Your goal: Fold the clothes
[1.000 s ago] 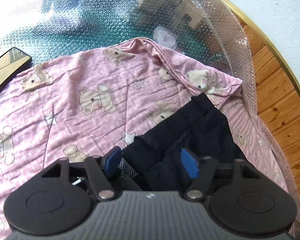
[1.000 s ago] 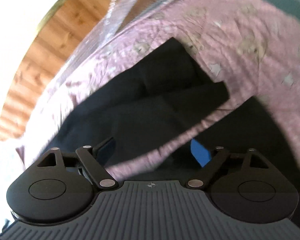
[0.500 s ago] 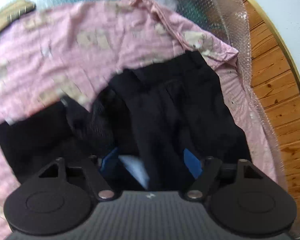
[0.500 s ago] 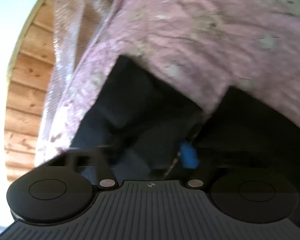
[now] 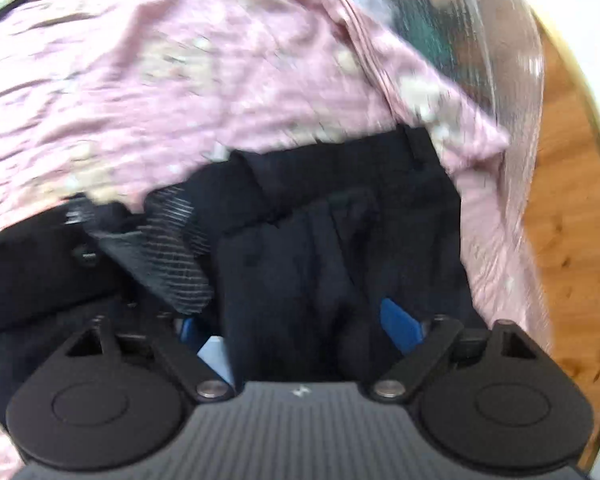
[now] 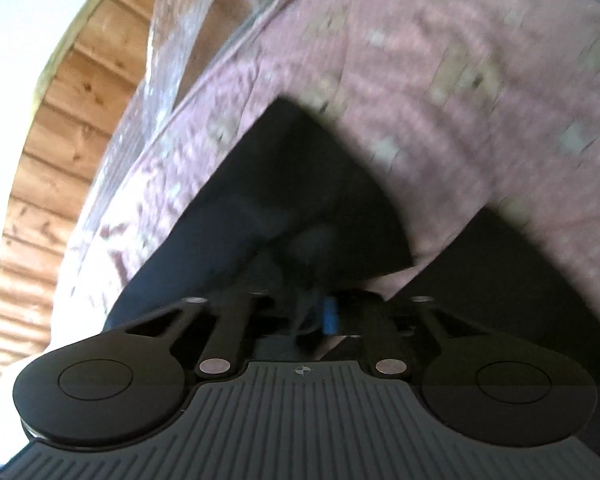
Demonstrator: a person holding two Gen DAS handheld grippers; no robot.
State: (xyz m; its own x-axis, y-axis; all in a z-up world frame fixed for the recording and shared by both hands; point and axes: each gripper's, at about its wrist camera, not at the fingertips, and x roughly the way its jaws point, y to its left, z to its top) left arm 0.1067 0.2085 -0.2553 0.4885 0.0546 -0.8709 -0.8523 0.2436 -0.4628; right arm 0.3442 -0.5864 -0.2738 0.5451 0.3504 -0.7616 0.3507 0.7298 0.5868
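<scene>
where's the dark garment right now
In both wrist views the dark garment lies low centre on the pink blanket, between the left claw's open fingers and pinched in the right claw.

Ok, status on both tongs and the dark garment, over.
Left tongs open, dark garment bunched between the fingers. Right tongs shut on the garment. It lies on the pink blanket. Frames blurred; no obstruction seen.

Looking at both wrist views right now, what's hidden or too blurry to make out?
- Left wrist view: the pink blanket print is smeared by motion blur.
- Left wrist view: the left gripper has dark trousers between its blue pads; contact is not clear.
- Right wrist view: the right gripper fingertips are buried in dark fabric.
- Both views: the trousers' full outline is cut off by the gripper bodies.
</scene>
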